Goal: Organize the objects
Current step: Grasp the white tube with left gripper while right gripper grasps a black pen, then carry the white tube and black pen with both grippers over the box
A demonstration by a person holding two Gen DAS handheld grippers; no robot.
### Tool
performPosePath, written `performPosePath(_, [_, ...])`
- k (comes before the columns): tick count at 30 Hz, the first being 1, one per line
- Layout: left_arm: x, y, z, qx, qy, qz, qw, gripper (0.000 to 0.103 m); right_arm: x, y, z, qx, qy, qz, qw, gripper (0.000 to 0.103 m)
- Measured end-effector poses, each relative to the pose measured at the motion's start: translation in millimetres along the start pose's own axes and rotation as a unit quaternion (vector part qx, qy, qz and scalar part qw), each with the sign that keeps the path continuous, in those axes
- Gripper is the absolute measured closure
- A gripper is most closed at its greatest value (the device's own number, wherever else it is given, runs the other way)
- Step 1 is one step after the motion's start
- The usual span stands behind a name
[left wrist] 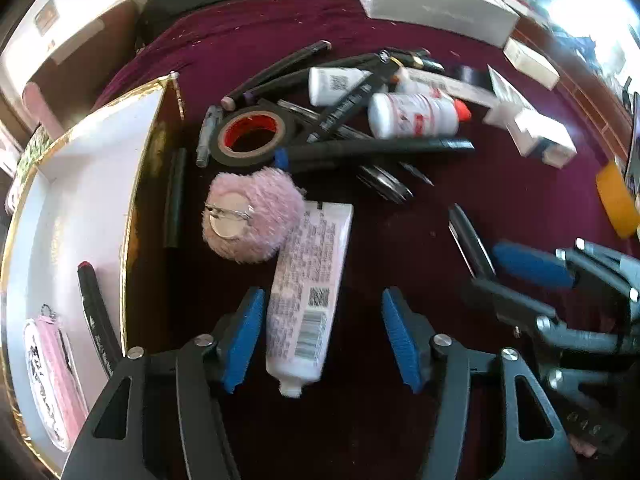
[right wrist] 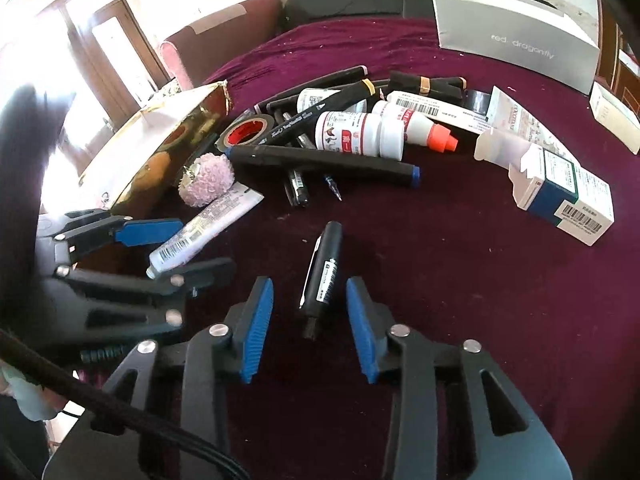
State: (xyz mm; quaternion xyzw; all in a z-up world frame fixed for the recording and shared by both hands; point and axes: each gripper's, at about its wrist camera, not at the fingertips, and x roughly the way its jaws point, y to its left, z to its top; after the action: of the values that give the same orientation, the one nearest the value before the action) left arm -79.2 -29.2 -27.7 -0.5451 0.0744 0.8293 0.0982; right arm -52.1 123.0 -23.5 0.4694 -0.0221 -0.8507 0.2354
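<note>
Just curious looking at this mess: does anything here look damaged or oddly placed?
The blue-and-white carton lies on its side with its end flaps hanging open. Markers, bottles and black tape sit in a crisscrossed heap rather than in the gold-edged box. Nothing looks spilled.

tube [left wrist: 304, 288] between my left gripper [left wrist: 324, 340] pads | puff [left wrist: 252, 216] on its far end | box [left wrist: 80, 184] left | marker [right wrist: 322, 268] between my right gripper [right wrist: 310, 328] pads
</note>
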Motion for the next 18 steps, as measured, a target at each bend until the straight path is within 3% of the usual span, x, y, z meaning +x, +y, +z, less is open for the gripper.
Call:
performPosePath(1, [0.2,2.4,1.5,-0.005,-0.001,0.001,1.0000,0.056,0.3,0.8,0.4,0.001,0.002,0.003,1.000,0.070])
performPosePath(2, [0.3,1.4,-0.7,-0.007,-0.002,0.001,1.0000,0.066,0.6,1.8,0.6,0.002,0.002,0.003,1.000,0.072])
performPosePath(4, [-1.7,1.6,-2.2,-0.005,-0.010,0.003,0.9999,0.075,2.6,5.5,0.2,-0.002,0.004,-0.007,1.000,0.081])
performPosePath(8, [-6.3,0.0,-10.4,-0.008,-0.014,-0.010,0.9998,0.076,2.3,12.2,-4.9,-0.015,0.003,-0.031,0.999,0.090])
performPosePath(13, [-22.7,-11.2,-40.5,-0.013,-0.022,-0.037,0.9990,0.076,-9.0,10.1,-23.6,-0.001,0.008,0.005,1.000,0.092])
performPosePath(18, [-22.5,-11.9,-39.2,-0.022,-0.036,-0.040,0.9983,0.076,-11.4,6.4,-27.0,0.027,0.005,0.022,0.999,0.093])
